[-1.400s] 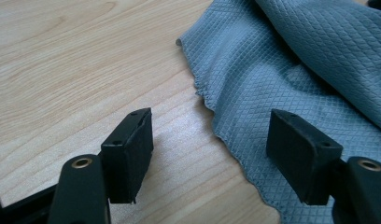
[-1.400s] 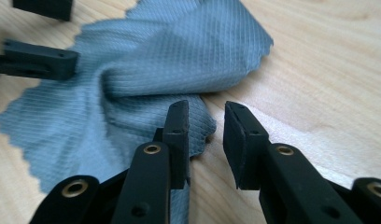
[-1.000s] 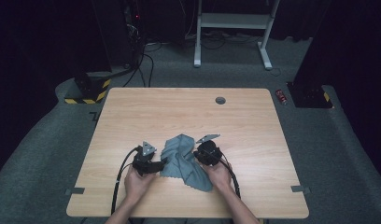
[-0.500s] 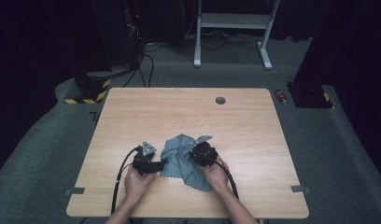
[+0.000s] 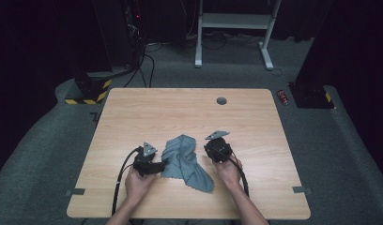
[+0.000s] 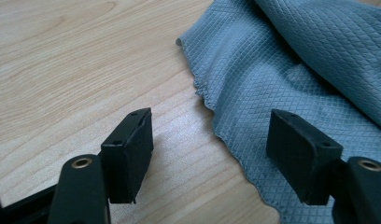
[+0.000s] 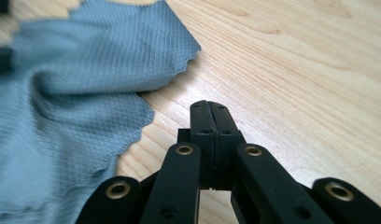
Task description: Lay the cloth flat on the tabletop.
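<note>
Wooden table (image 5: 133, 112) is bearing a soft, limp cloth (image 5: 186, 159); you are keeping your left gripper (image 6: 209, 154) apart astride its edge, right gripper (image 7: 210, 140) together, empty.

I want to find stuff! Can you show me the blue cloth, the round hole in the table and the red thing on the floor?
blue cloth (image 5: 182, 159), high view, its middle folds.
round hole (image 5: 221, 100), high view, its dark centre.
red thing (image 5: 283, 96), high view, its middle, on the carpet.
</note>
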A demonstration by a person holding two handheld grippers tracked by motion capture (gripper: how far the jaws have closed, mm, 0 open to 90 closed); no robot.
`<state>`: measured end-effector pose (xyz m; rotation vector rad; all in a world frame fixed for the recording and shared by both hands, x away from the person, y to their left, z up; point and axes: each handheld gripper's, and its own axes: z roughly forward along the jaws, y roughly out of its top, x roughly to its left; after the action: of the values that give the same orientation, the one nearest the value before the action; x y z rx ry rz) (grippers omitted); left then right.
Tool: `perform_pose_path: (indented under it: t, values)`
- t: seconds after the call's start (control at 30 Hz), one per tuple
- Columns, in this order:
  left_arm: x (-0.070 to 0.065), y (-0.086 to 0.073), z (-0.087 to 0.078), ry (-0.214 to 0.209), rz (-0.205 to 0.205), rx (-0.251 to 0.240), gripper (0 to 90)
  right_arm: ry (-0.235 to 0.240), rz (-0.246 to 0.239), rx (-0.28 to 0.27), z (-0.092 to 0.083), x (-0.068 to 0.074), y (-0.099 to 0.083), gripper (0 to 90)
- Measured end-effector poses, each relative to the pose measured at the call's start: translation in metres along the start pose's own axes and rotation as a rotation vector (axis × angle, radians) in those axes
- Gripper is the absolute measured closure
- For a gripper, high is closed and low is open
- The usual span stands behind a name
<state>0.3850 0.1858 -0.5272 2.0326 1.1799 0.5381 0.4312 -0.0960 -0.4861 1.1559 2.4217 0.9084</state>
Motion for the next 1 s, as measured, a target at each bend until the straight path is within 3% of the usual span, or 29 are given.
perform_pose_path:
  t: [0.17,0.33,0.43,0.53,0.73,1.0]
  values:
    - [0.0,0.0,0.0,0.0,0.0,0.0,32.0,0.034,-0.035,0.01,0.014,0.015,-0.003,81.3]
    - [0.0,0.0,0.0,0.0,0.0,0.0,32.0,0.06,-0.036,0.004,0.028,0.03,0.002,75.4]
    - [0.0,0.0,0.0,0.0,0.0,0.0,32.0,0.044,-0.073,0.027,0.035,0.035,0.004,78.1]
    - [0.0,0.0,0.0,0.0,0.0,0.0,32.0,0.047,-0.078,0.034,0.035,0.037,0.004,87.9]
    - [0.0,0.0,0.0,0.0,0.0,0.0,32.0,0.024,-0.107,0.054,0.033,0.034,0.005,89.7]
    - [0.0,0.0,0.0,0.0,0.0,-0.001,32.0,-0.061,-0.066,0.019,0.01,0.006,0.007,89.8]
